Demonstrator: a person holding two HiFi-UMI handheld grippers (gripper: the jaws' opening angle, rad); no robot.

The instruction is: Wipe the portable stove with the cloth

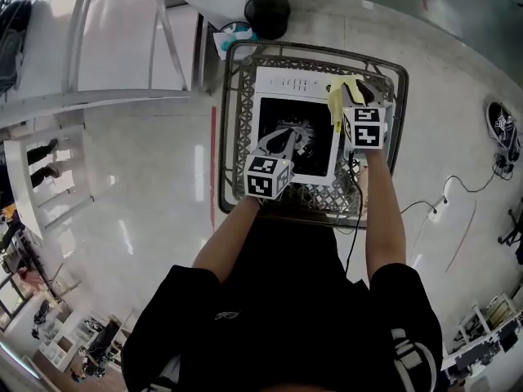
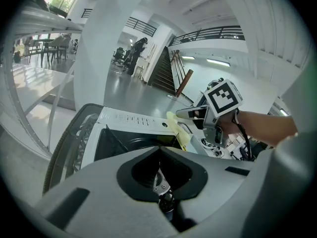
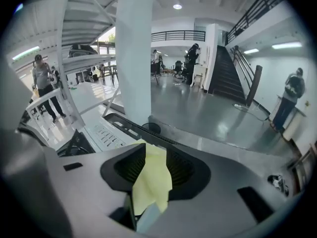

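A white portable stove [image 1: 323,163] with a black burner well sits in a wire cart [image 1: 232,96]. My left gripper [image 1: 292,135] reaches over the burner grate, its fingers drawn together to a point; whether they pinch the grate I cannot tell. My right gripper [image 1: 350,95] hovers above the stove's far right corner, beside the control strip. A yellow cloth [image 1: 336,100] hangs from its tip. In the right gripper view the cloth [image 3: 151,180] lies loosely in the gap between jaws that stand apart. The left gripper view shows that cloth [image 2: 178,131] dangling just above the stove top [image 2: 129,119].
The cart's wire walls ring the stove closely on all sides. A black bin [image 1: 267,13] stands on the floor beyond the cart. A white metal frame [image 1: 122,96] is at the left. Cables [image 1: 445,202] and dark shoes [image 1: 500,125] lie on the floor at the right.
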